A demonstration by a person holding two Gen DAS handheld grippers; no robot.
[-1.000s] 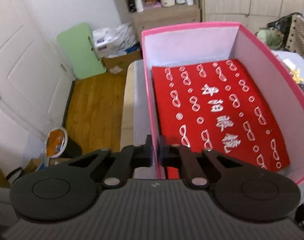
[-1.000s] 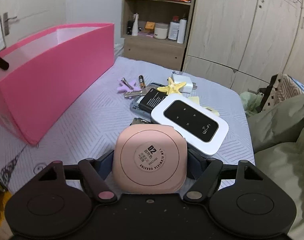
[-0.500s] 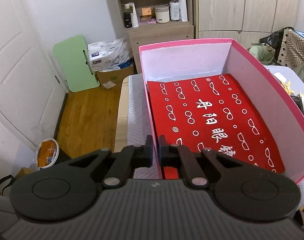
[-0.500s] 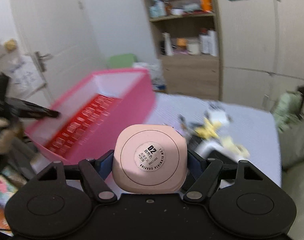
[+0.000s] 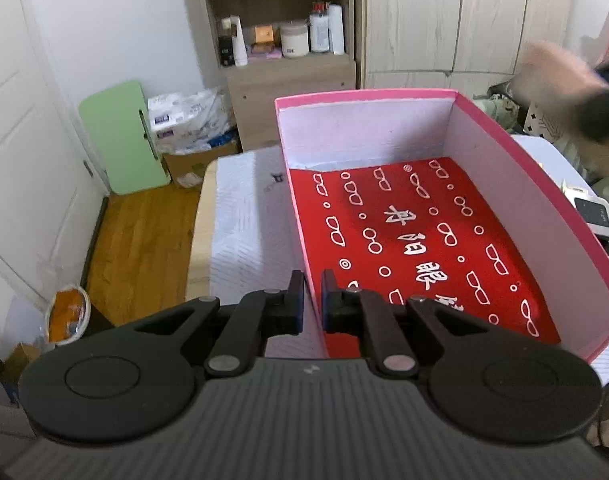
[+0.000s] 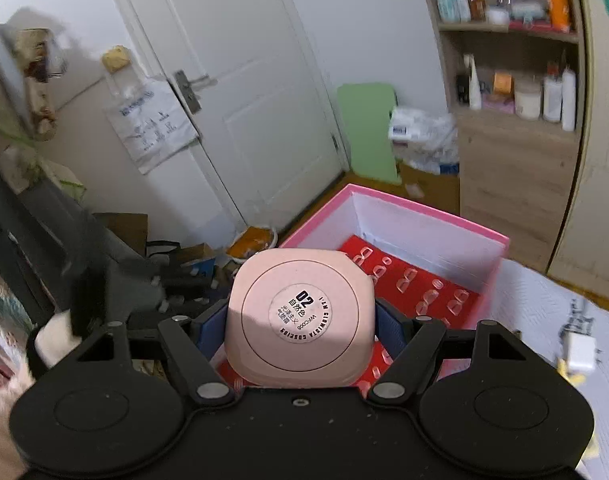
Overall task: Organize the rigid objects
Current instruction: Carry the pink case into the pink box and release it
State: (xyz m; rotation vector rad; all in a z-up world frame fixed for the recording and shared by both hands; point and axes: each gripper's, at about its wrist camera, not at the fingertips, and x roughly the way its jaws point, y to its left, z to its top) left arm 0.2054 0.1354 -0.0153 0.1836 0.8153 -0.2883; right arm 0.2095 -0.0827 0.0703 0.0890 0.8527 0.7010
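A pink box (image 5: 364, 94) with white inner walls stands on the bed, a red printed sheet (image 5: 416, 240) lying flat in its bottom. My left gripper (image 5: 313, 300) is shut on the box's near left wall. My right gripper (image 6: 300, 322) is shut on a rounded pink compact case (image 6: 300, 316) with a round label, held in the air above the near end of the box (image 6: 424, 208) and its red sheet (image 6: 424, 292). In the left wrist view the case (image 5: 552, 68) shows as a blur at the upper right, above the box's right wall.
A white Wi-Fi router (image 5: 594, 214) lies on the bed right of the box, and a white charger (image 6: 580, 352) near it. A shelf unit (image 5: 288, 40), a green board (image 5: 122, 136) and a white door (image 6: 240, 92) stand beyond the bed's edge (image 5: 198, 240).
My right gripper has lifted the pink case off the bed and swung it left, from beside the router to over the box. The left gripper has tilted up slightly, still on the box wall.
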